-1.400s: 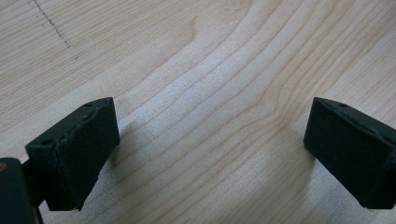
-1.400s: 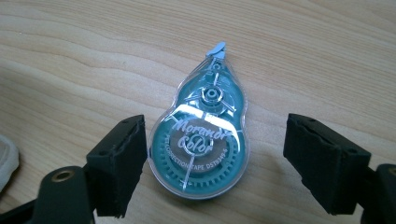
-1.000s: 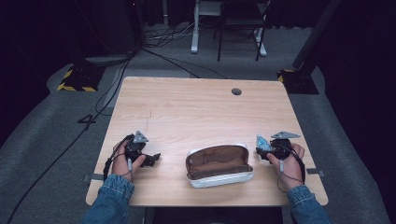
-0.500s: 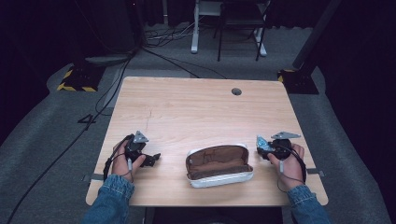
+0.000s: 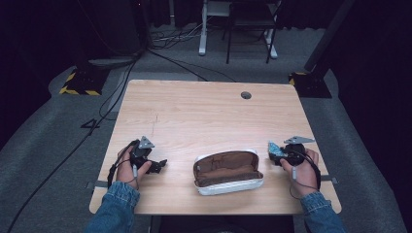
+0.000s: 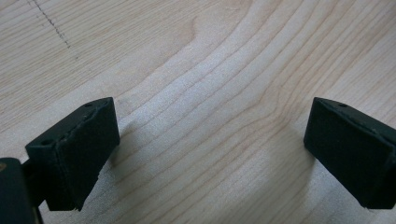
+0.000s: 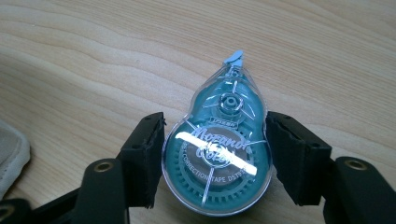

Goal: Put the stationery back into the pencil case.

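An open pencil case (image 5: 228,172) with a brown lining and white shell lies near the table's front edge, between my two hands. My right gripper (image 7: 215,154) is shut on a teal correction tape dispenser (image 7: 218,149), its jaws pressing both sides of the round body, tip pointing away. In the high view the correction tape dispenser (image 5: 274,148) sits in my right gripper (image 5: 279,153), right of the case. My left gripper (image 5: 158,166) rests on the table left of the case. Its jaws stand wide apart in the left gripper view, where the left gripper (image 6: 210,154) holds nothing over bare wood.
The light wooden table (image 5: 204,116) has a round cable hole (image 5: 246,95) at the back right. A corner of the pencil case (image 7: 11,154) shows in the right gripper view. Dark floor, cables and desk legs lie beyond the table.
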A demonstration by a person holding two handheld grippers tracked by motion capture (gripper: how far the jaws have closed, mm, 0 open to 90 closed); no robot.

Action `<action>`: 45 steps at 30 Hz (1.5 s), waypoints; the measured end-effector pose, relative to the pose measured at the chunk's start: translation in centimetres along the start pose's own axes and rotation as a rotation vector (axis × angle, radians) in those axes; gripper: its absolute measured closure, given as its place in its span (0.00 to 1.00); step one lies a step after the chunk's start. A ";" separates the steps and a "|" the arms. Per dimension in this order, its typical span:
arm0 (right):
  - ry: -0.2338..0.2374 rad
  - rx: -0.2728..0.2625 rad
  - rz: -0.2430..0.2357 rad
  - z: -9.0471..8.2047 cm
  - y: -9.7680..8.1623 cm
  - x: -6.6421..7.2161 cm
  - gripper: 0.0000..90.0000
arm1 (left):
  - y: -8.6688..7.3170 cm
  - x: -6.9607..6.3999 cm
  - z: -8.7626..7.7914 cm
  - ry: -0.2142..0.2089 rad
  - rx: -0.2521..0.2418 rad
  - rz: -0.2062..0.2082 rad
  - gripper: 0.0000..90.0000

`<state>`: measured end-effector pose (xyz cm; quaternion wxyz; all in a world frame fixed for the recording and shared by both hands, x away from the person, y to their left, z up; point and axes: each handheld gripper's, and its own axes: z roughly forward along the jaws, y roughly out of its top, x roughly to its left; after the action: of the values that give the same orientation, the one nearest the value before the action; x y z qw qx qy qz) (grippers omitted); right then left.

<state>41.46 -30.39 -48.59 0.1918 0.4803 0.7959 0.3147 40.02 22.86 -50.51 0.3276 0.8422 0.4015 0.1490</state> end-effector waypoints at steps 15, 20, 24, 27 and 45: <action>-0.002 -0.062 0.022 -3.0 1.1 -0.6 0.44 | 0.0 0.0 0.0 -0.001 0.000 0.000 0.04; 0.003 -0.076 0.023 -3.9 1.5 -0.6 0.44 | 0.0 0.0 0.0 0.000 0.000 0.000 0.04; 0.019 -0.084 0.024 -4.5 1.8 -0.4 0.44 | 0.0 0.0 0.0 0.000 0.000 0.000 0.04; 0.031 -0.087 0.021 -4.9 2.1 -0.3 0.44 | 0.0 0.0 0.0 0.000 0.000 0.000 0.04; 0.069 -0.108 -0.028 -7.3 3.5 1.7 0.44 | 0.0 0.0 0.0 0.000 0.000 0.000 0.04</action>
<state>38.50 -30.04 -40.87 0.1943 0.4469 0.7906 0.3709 40.01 22.85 -50.51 0.3277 0.8421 0.4016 0.1488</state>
